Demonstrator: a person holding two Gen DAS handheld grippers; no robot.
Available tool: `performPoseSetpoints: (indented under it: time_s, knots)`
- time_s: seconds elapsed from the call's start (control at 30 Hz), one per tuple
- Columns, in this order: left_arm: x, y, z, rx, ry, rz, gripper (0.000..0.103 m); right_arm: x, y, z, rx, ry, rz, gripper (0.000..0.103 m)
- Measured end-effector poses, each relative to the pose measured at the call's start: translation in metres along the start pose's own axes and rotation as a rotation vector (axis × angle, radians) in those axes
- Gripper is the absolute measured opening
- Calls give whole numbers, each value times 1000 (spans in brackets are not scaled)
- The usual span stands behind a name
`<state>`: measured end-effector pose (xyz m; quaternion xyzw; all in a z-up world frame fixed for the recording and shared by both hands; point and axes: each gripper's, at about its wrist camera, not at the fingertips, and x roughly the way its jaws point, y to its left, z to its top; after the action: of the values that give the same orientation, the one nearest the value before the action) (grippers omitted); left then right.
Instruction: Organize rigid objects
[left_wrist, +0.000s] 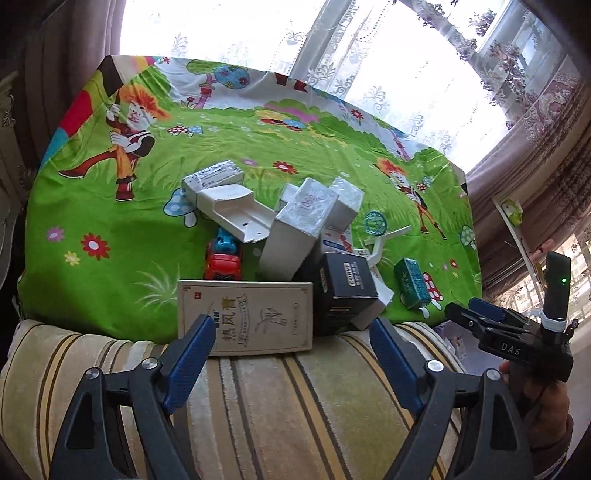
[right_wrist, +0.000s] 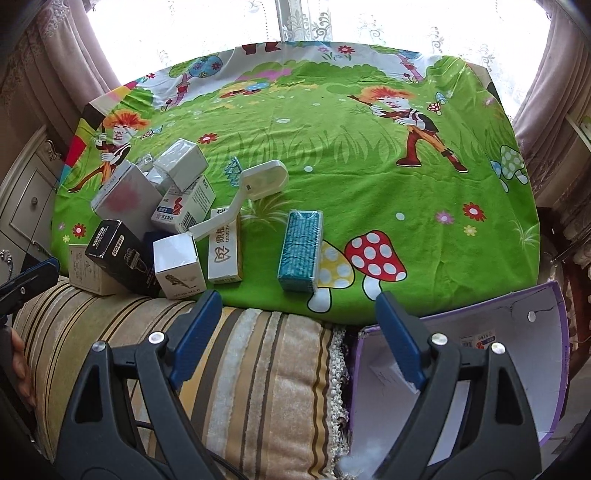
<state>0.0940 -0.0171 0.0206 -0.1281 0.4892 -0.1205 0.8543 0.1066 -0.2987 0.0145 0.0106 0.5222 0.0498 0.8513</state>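
Left gripper (left_wrist: 291, 334) fingers wide, empty; cream box (left_wrist: 245, 317) just ahead between tips. Right gripper (right_wrist: 297, 314) fingers wide, empty; teal box (right_wrist: 300, 250) ahead. Purple bin (right_wrist: 550, 325) only in right view; red toy car (left_wrist: 222, 264) only in left.

The black rectangular carton (right_wrist: 118, 254) bears "DORMI" on its side; the narrow white carton (right_wrist: 224, 251) reads "DING ZH…"; the flat cream carton (left_wrist: 245, 317) shows "热风清"; the right-hand black tool (left_wrist: 511, 349) is marked "DAS".
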Motion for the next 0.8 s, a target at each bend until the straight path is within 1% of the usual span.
performPoseSetpoints:
  time_s: [0.07,0.1,0.23,0.37,0.5,0.67,0.8]
  knots:
    - [4,6,0,-13,18,34,97,3,3,2,-5,9,-5,87]
    - [4,8,0,-19,20,55,103,5,5,3,-7,13,-7,87]
    - [7,14,0,-30,30,121,103,12,7,5,-15,32,-20,87]
    - [16,14,1,-26,69,186,103,20,8,6,-18,54,-24,87]
    - [21,12,3,-15,84,209,103,27,9,7,-26,73,-30,87]
    - [27,4,6,-2,103,218,103,35,8,9,-36,89,-43,87]
    - [36,-3,7,14,139,231,103,41,6,13,-33,93,-50,87]
